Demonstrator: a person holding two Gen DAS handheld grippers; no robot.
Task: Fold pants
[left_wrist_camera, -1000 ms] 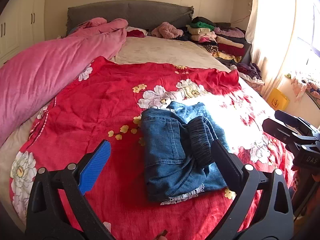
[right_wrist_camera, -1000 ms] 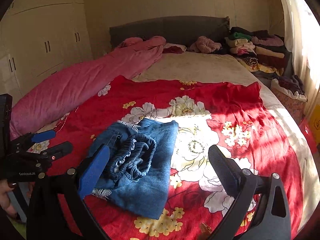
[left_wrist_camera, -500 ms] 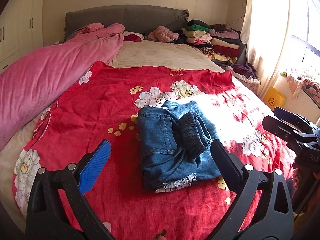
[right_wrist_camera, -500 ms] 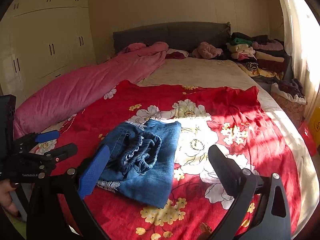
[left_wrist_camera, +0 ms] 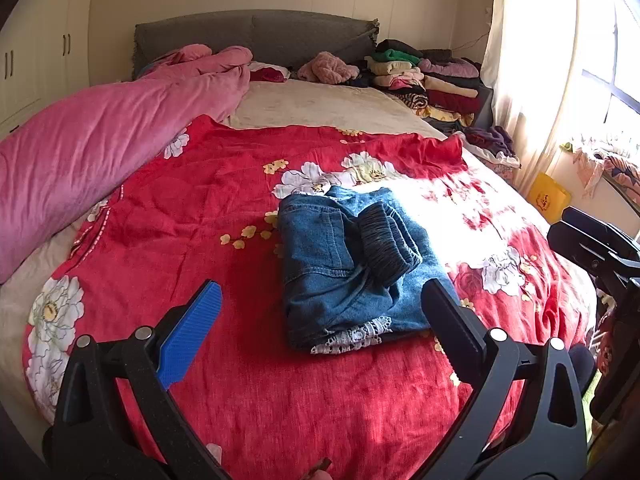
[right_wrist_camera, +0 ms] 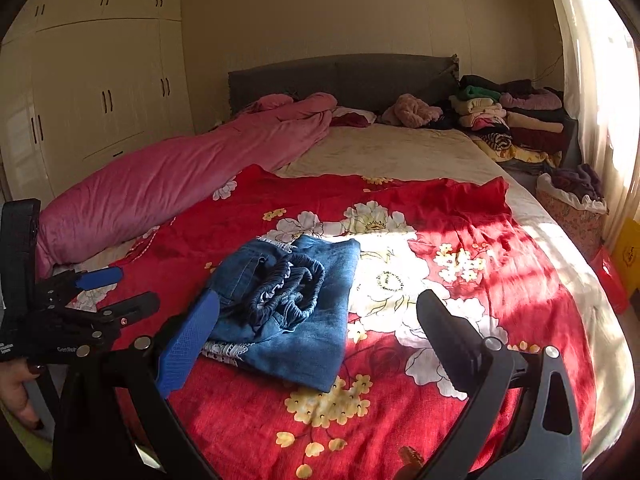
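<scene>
Folded blue denim pants [left_wrist_camera: 352, 268] lie on the red floral bedspread [left_wrist_camera: 200, 208], the gathered waistband on top and white lace trim at the near edge. They also show in the right wrist view [right_wrist_camera: 292, 304]. My left gripper [left_wrist_camera: 320, 304] is open and empty, held back from the pants above the near bedspread. My right gripper [right_wrist_camera: 320, 320] is open and empty, likewise back from the pants. The left gripper also shows at the left edge of the right wrist view [right_wrist_camera: 116, 292], the right gripper at the right edge of the left wrist view [left_wrist_camera: 592, 240].
A pink duvet [left_wrist_camera: 100, 140] is bunched along the bed's left side. Stacks of folded clothes [left_wrist_camera: 424, 80] sit by the grey headboard [left_wrist_camera: 256, 36] at the far right. A basket of clothes [right_wrist_camera: 572, 204] and a curtain stand right of the bed. Wardrobes [right_wrist_camera: 100, 92] line the left wall.
Both grippers have pulled back and up from the pants, which now look smaller and farther. The pants have not moved. Both grippers stay open.
</scene>
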